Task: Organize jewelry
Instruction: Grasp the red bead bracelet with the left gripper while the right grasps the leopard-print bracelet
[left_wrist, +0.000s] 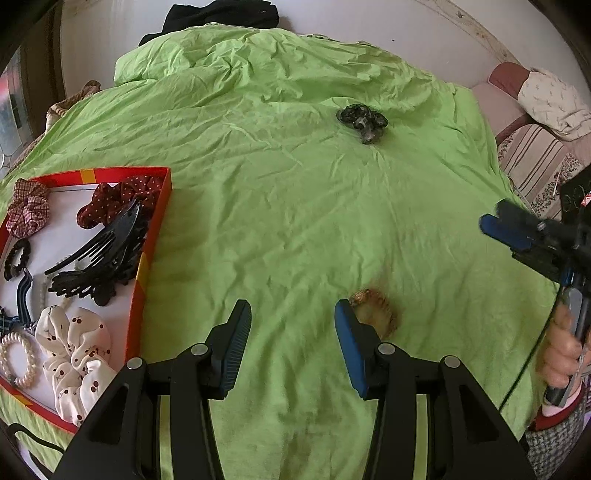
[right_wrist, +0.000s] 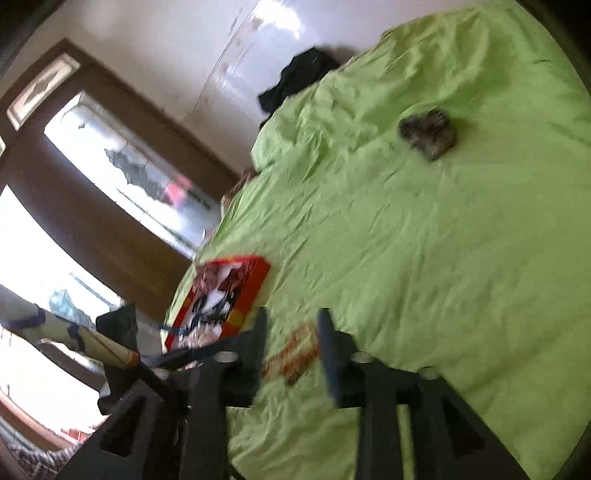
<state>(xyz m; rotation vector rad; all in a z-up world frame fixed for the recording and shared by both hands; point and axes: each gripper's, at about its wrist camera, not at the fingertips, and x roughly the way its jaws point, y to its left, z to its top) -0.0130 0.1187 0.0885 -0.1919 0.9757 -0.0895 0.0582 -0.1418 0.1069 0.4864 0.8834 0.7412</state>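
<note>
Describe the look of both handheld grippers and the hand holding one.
The left gripper has black angular link arms with silver pivot pins and blue ribbed finger pads. The right gripper has the same black frame and blue pads, with a thin dark cable trailing below. The bare right hand emerges from a red cuff.

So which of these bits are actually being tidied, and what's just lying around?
Part of the job:
red box holding scrunchies, clips and pearls
amber hair clip
dark hair clip

Just lying about:
green bedsheet
black garment
striped sofa
</note>
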